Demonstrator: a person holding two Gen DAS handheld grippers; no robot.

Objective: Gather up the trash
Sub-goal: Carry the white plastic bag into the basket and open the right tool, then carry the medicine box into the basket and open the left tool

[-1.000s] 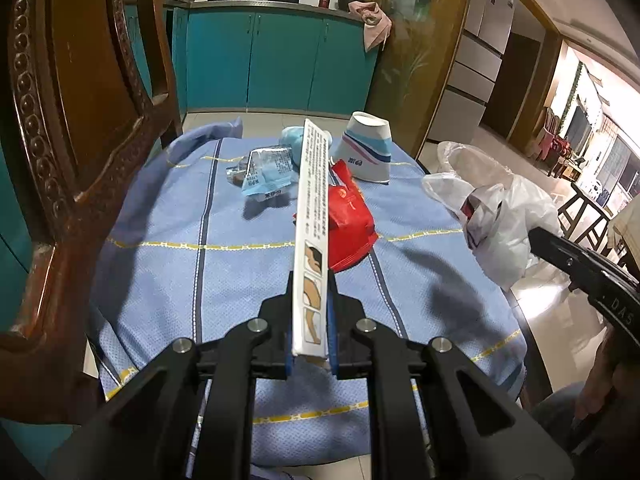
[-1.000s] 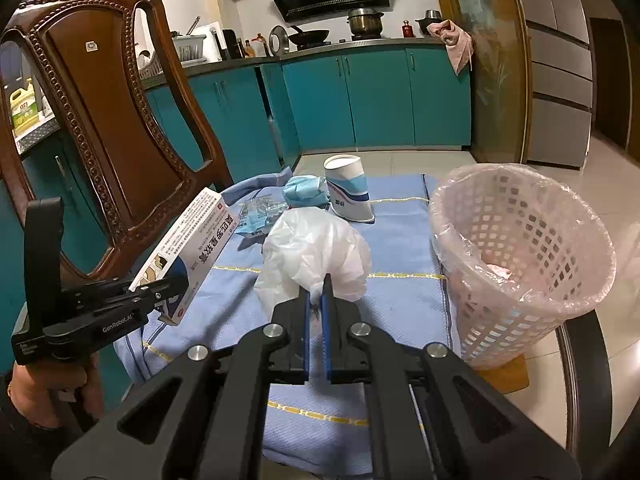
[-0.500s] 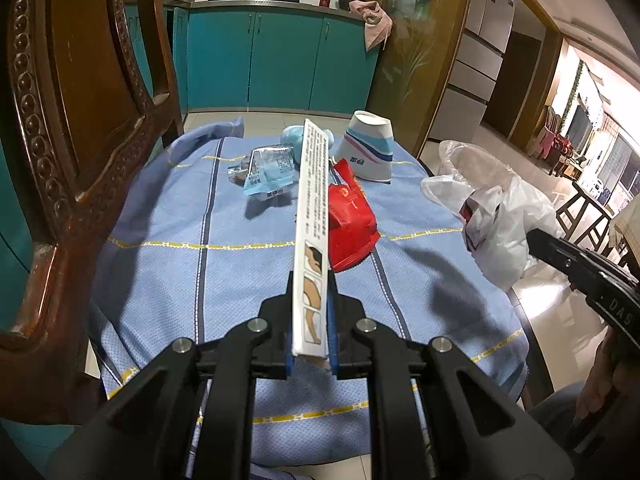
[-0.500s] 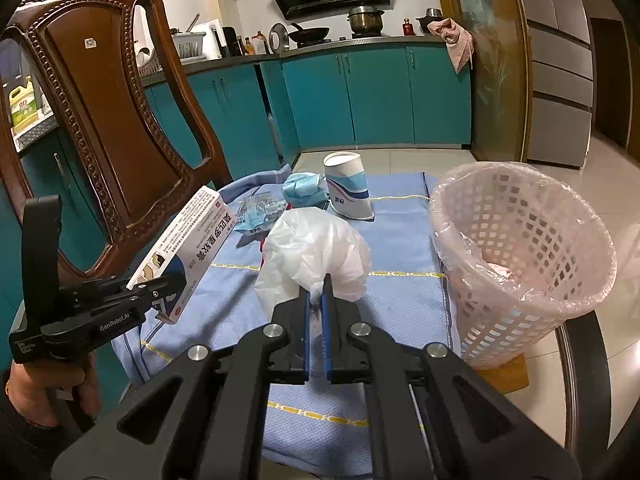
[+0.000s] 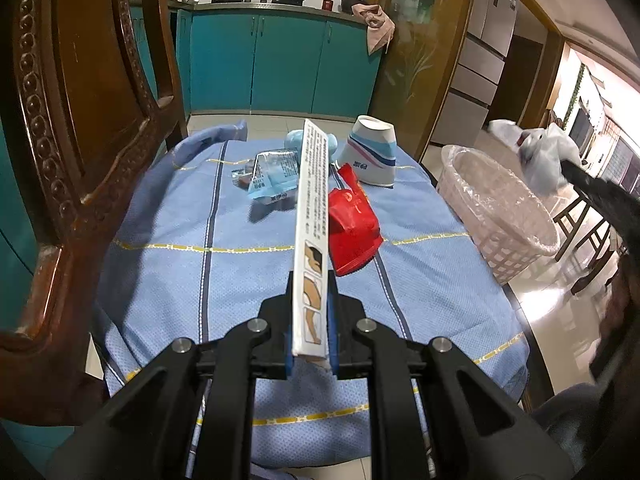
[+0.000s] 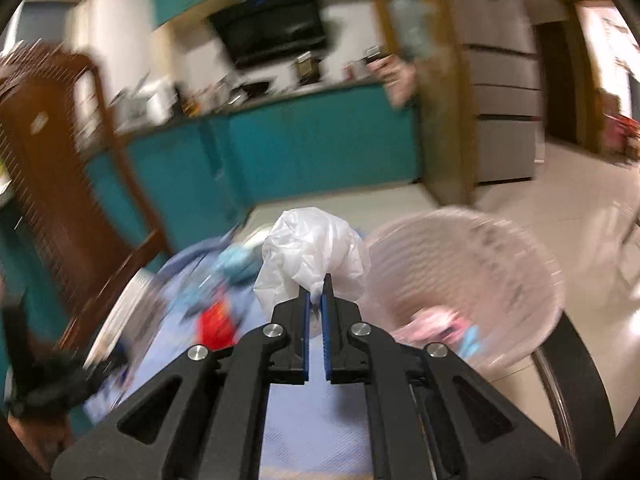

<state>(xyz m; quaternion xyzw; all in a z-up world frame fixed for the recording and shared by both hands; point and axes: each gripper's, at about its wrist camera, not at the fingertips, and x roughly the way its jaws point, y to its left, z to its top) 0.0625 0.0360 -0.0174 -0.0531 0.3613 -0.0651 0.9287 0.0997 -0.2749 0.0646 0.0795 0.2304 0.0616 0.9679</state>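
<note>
Crumpled white bag [image 6: 312, 256] (lifted), basket [image 6: 520, 280] beside.

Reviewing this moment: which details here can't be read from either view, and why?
- Right wrist view: motion blur smears everything past the white plastic bag; the contents of the basket cannot be identified.
- Left wrist view: the box in the left hand-held gripper hides part of the red packet; its print is too small.
- Left wrist view: the right hand-held gripper is blurred and cut off.
</note>
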